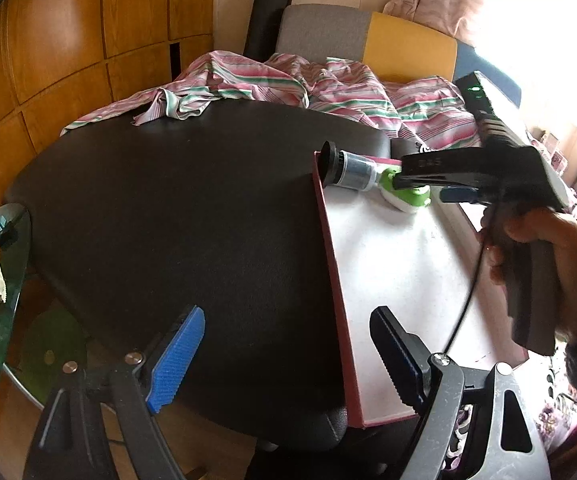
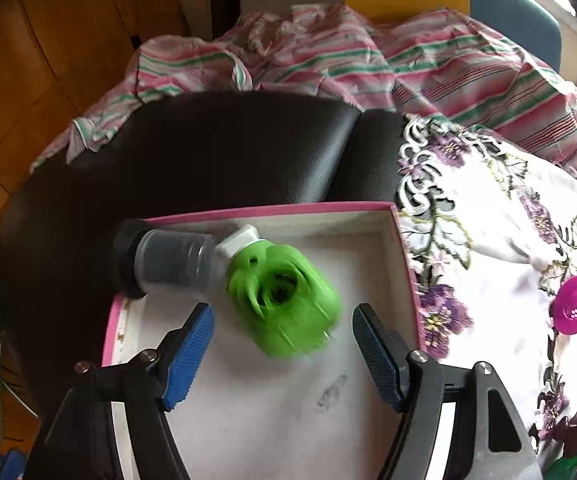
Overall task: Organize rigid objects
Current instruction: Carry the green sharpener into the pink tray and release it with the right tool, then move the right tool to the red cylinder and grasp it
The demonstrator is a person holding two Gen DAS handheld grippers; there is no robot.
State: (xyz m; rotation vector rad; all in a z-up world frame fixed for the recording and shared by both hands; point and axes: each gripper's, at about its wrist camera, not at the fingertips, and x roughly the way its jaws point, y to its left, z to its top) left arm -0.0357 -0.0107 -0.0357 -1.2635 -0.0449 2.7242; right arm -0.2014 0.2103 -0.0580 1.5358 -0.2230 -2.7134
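Both our grippers stand open, empty: left gripper [image 1: 284,354] over the black table [image 1: 192,216], right gripper [image 2: 284,354] just short of the blurred green bottle [image 2: 248,276] inside the pink-rimmed box [image 2: 272,210], its black cap overhanging the rim.

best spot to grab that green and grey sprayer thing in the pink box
Grip the green head across its rounded sides, coming down from above. It lies on its side in the pink box, its grey cylinder leaning on the box's corner rim. The head sits just ahead of the open right gripper, whose gap looks wide enough for it.
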